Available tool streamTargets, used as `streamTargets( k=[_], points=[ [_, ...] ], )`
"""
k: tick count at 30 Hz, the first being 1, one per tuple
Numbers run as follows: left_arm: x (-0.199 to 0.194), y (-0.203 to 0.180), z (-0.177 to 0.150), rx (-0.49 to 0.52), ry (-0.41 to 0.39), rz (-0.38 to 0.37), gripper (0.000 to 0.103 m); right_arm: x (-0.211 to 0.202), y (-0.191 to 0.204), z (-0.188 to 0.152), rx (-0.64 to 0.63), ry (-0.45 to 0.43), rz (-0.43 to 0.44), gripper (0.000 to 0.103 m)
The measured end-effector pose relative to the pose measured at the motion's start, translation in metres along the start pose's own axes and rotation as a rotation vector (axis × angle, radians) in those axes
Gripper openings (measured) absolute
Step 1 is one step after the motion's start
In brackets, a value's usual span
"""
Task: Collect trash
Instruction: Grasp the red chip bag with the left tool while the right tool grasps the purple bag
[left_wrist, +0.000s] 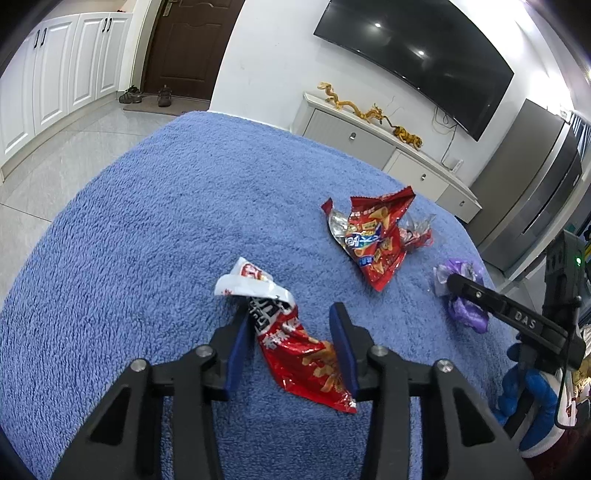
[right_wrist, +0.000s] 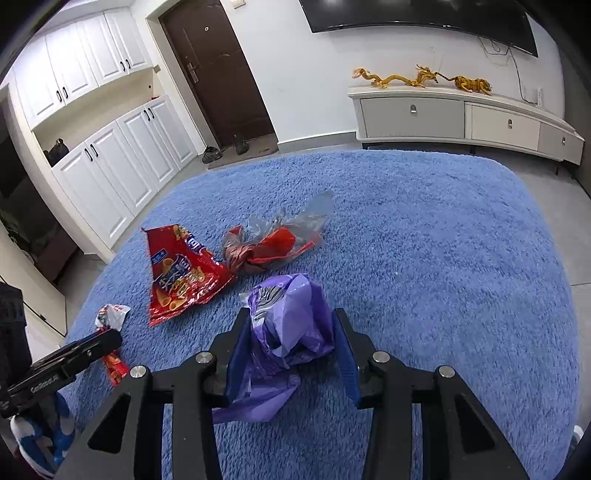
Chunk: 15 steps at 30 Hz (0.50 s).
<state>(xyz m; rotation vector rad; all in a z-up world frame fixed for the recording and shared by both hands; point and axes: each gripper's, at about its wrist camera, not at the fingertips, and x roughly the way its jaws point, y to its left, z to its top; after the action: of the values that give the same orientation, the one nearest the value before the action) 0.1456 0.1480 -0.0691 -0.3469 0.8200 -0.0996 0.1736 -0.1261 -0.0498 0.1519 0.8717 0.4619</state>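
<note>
A crumpled red and white snack wrapper (left_wrist: 291, 350) lies on the blue rug (left_wrist: 177, 229) between the pads of my left gripper (left_wrist: 291, 314). Both pads touch its sides. In the right wrist view, my right gripper (right_wrist: 290, 314) is closed on a scrunched purple plastic bag (right_wrist: 291, 325) that fills the gap between its pads. A flattened red chip bag (right_wrist: 181, 273) and a knotted clear and red wrapper (right_wrist: 273, 243) lie loose further out on the rug (right_wrist: 461, 258). The left wrist view shows the chip bag (left_wrist: 373, 240) and the right gripper (left_wrist: 458, 282) on the purple bag (left_wrist: 465, 310).
A low white TV cabinet (right_wrist: 461, 114) with golden dragon figures stands at the wall beyond the rug. White cupboards (right_wrist: 122, 162) and a dark door (right_wrist: 221, 74) are to the left. A blue gloved hand (left_wrist: 524, 384) holds the right gripper. Grey tile floor surrounds the rug.
</note>
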Motion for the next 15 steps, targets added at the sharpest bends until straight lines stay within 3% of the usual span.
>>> streamTargets(
  k=[7, 9, 15],
  points=[
    [-0.008, -0.002, 0.0, 0.006, -0.031, -0.004, 0.036, -0.027, -0.002, -0.019, 0.03, -0.005, 0.009, 0.04],
    [-0.015, -0.005, -0.002, 0.014, -0.046, -0.006, 0.024, -0.039, -0.003, -0.026, 0.036, -0.006, 0.008, 0.04],
    [-0.041, -0.01, -0.01, 0.016, -0.073, -0.026, 0.023, -0.073, -0.004, -0.044, 0.047, -0.024, -0.015, 0.04]
  ],
)
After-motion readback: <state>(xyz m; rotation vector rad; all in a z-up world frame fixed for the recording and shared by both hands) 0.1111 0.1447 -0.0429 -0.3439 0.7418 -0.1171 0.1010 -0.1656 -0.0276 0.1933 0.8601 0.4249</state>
